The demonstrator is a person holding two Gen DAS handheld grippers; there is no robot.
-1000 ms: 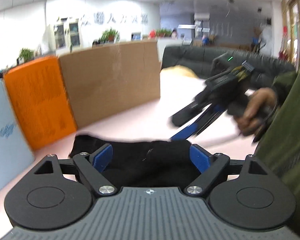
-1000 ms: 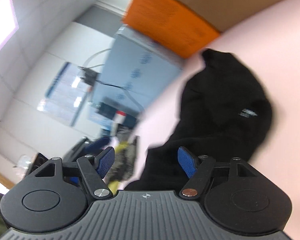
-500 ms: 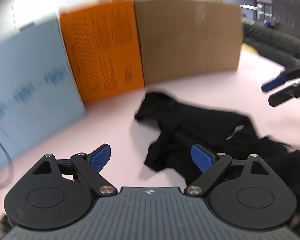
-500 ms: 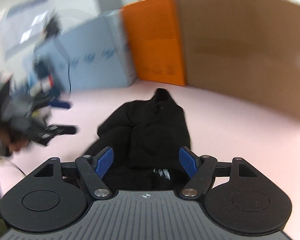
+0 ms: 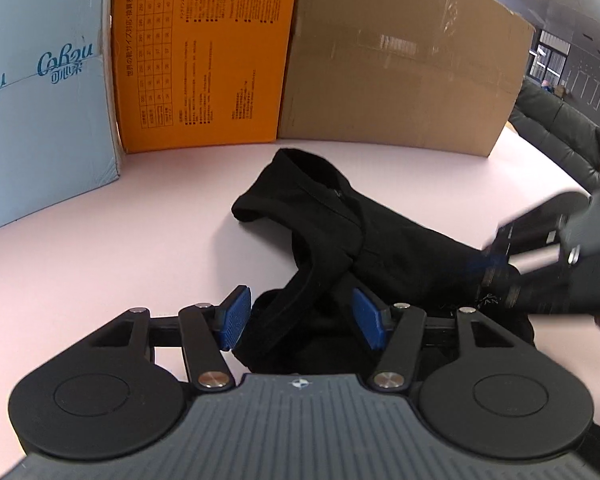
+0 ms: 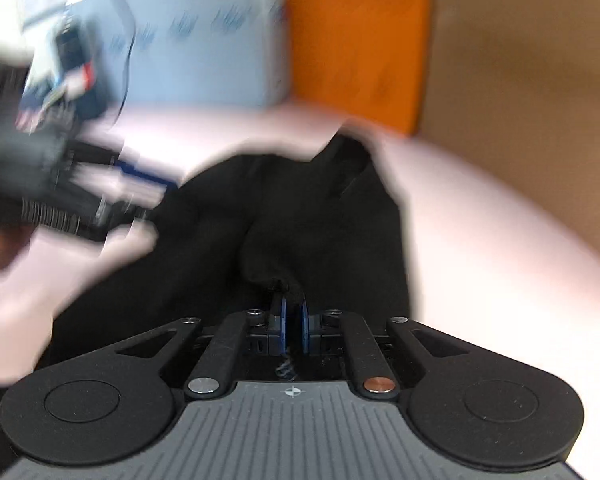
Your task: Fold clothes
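Black garment (image 5: 340,216) is lying crumpled on the pink table (image 5: 100,264), in front of three boxes standing side by side at the back: blue box (image 5: 40,92), orange box (image 5: 204,52), brown box (image 5: 404,60). Garment is sitting apart from the boxes, its far tip pointing toward the seam between orange and brown. Left gripper (image 5: 300,326) is hovering low over the near edge of the garment with its jaws spread wide, a fold of black fabric lying between the blue pads (image 5: 234,320) but not pinched. Right gripper (image 6: 293,326) is showing its jaws clenched together, blue pads nearly touching, with a bunch of garment cloth nipped between them; a scrap of fabric is showing in the gap below the pads. In the left wrist view the right gripper is coming in from the right edge, blurred, its tips resting on the garment's right side. In the right wrist view the left gripper is appearing at the left, heavily blurred, at the garment's left edge. Dark sofa (image 5: 556,132) is sitting past the table's far right edge.
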